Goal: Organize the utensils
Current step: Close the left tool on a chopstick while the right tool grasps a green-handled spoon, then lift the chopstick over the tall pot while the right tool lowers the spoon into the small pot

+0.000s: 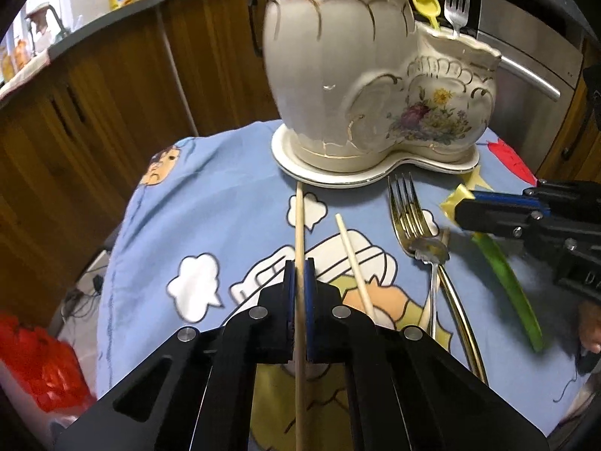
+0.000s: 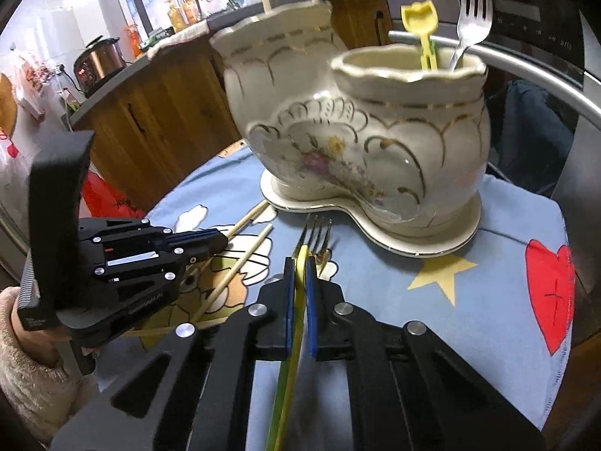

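Note:
A cream ceramic two-pot utensil holder (image 1: 360, 86) with gold trim stands on its saucer on the cartoon cloth; it also shows in the right wrist view (image 2: 360, 143). Its small pot holds a silver fork (image 2: 471, 15) and a yellow tulip-topped stick (image 2: 422, 26); the tall pot holds wooden sticks. My left gripper (image 1: 299, 282) is shut on a wooden chopstick (image 1: 299, 225) lying on the cloth. A second chopstick (image 1: 353, 259) lies beside it. My right gripper (image 2: 300, 278) is shut on a yellow-green flat utensil (image 2: 289, 372). A gold fork (image 1: 409, 210) and a spoon (image 1: 432, 251) lie between the grippers.
Brown kitchen cabinets (image 1: 112, 105) and a stainless oven front (image 1: 526, 75) lie behind the small round table. A red bag (image 1: 45, 368) sits on the floor to the left. The table edge (image 2: 556, 338) drops off close on the right.

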`<state>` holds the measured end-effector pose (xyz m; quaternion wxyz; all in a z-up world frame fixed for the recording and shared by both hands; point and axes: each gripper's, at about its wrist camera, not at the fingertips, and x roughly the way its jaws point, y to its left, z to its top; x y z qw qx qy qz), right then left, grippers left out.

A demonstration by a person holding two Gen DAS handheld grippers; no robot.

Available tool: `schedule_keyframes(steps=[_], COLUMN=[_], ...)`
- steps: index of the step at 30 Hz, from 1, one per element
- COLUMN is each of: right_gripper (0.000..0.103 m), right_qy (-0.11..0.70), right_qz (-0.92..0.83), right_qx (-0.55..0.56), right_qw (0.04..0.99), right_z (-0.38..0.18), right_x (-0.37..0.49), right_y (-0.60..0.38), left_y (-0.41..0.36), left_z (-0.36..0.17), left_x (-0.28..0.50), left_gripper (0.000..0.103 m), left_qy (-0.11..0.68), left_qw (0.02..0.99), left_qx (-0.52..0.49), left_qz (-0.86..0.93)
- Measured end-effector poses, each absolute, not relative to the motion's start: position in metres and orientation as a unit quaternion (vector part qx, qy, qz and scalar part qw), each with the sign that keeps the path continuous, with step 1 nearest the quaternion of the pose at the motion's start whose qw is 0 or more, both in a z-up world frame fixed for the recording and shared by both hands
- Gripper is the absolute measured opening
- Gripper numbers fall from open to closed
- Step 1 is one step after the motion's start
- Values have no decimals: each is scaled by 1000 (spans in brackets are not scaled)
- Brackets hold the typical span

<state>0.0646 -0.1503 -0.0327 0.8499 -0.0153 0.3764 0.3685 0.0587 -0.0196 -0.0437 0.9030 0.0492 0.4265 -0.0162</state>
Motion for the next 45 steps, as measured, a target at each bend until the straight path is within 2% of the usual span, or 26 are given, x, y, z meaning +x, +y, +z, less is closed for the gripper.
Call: schedule_keyframes(steps=[7,12,22,28,37,45], right_gripper=[5,5,5,5,6,5], right_qy=[292,199,83,55,31,47], right_qz=[399,376,309,263,235,252], right_qx=[12,37,90,99,74,39], right_qw=[869,904,943,958,969,966], right_z=[7,43,103,101,85,67], right_x=[44,37,91,125,145,141], right_y=[-169,-192,-219,-218,-194,-183], left_y=[-6,2,-18,-34,-49,-42], left_z=[-11,29,108,133,122,101], left_x=[23,5,60,106,153,147], left_gripper=[5,5,5,5,5,5], left_qy=[375,283,134,58,40,45], left_qw=[926,959,991,997,999,999], left_qx=[46,24,-12,-32,-16,-13], left_qz=[-2,-1,-26,-46,-20,-26])
